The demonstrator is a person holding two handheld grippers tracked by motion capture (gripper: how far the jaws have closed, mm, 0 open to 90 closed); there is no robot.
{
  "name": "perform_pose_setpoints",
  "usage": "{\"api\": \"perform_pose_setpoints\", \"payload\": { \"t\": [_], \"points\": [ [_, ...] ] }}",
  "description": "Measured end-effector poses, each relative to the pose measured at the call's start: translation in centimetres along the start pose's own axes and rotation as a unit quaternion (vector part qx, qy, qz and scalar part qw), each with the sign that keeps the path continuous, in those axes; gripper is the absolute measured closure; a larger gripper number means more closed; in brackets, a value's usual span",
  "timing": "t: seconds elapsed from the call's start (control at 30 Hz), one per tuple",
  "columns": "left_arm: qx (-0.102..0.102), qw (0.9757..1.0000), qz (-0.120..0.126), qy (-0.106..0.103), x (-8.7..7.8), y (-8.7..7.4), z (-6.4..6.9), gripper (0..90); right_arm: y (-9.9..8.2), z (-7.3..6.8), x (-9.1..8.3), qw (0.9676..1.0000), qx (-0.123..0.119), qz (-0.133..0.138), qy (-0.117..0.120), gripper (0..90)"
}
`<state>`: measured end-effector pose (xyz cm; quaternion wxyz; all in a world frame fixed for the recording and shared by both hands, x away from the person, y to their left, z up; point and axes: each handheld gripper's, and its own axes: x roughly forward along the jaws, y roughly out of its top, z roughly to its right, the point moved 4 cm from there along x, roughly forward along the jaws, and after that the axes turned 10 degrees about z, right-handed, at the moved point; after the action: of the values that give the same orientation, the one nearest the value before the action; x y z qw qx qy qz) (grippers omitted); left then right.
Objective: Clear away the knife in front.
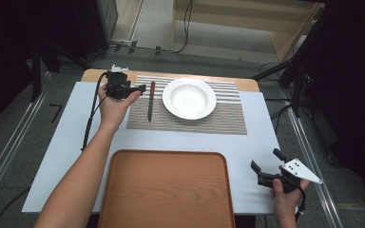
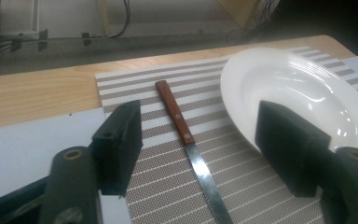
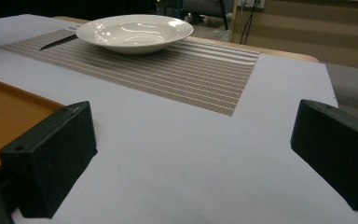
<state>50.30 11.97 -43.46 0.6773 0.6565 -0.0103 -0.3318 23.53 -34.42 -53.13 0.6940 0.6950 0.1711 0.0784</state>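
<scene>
A knife (image 1: 150, 100) with a brown wooden handle lies on a striped placemat (image 1: 190, 118), handle toward the far edge, just left of a white deep plate (image 1: 189, 98). My left gripper (image 1: 140, 88) is held at the mat's far left corner, its tips close to the knife handle. In the left gripper view the jaws of this gripper (image 2: 203, 135) stand apart, with the knife (image 2: 182, 126) lying on the mat between and beyond them, untouched, and the plate (image 2: 298, 88) to the right. My right gripper (image 1: 266, 160) rests open near the table's front right, holding nothing.
A large wooden tray (image 1: 166, 190) sits at the front middle of the white table cover (image 1: 52, 156). The right gripper view looks across the cover toward the plate (image 3: 135, 30), past the tray's edge (image 3: 9, 109). Cables and stands surround the table on the floor.
</scene>
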Motion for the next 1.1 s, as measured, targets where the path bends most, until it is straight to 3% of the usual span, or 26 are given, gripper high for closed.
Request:
{"api": "perform_pose_setpoints", "payload": {
  "t": [0.33, 0.4, 0.57, 0.83, 1.1],
  "points": [
    [-0.007, 0.9981, -0.061, 0.000, 3.2, -0.1, 0.5, 46.1, 0.0, 0.0, 0.1, 1.0000, 0.000, -0.001, 0.002, 0.0],
    [-0.008, 0.9963, -0.085, 0.013, 4.3, -0.3, 0.5, 48.2, 0.0, 0.0, 0.1, 1.0000, -0.001, -0.003, 0.002, 0.0],
    [-0.022, 0.9933, -0.112, 0.021, 5.8, -0.5, 0.2, 52.2, -0.1, -0.1, 0.1, 1.0000, -0.003, -0.005, 0.001, 0.0],
    [-0.034, 0.9891, -0.141, 0.024, 7.6, -1.2, -0.1, 56.1, -0.1, -0.1, 0.2, 1.0000, -0.003, -0.004, 0.004, 0.0],
    [-0.026, 0.9860, -0.163, 0.024, 9.0, -2.2, 0.3, 59.1, -0.1, -0.1, 0.2, 1.0000, -0.003, -0.004, 0.003, 0.0]
  ]
}}
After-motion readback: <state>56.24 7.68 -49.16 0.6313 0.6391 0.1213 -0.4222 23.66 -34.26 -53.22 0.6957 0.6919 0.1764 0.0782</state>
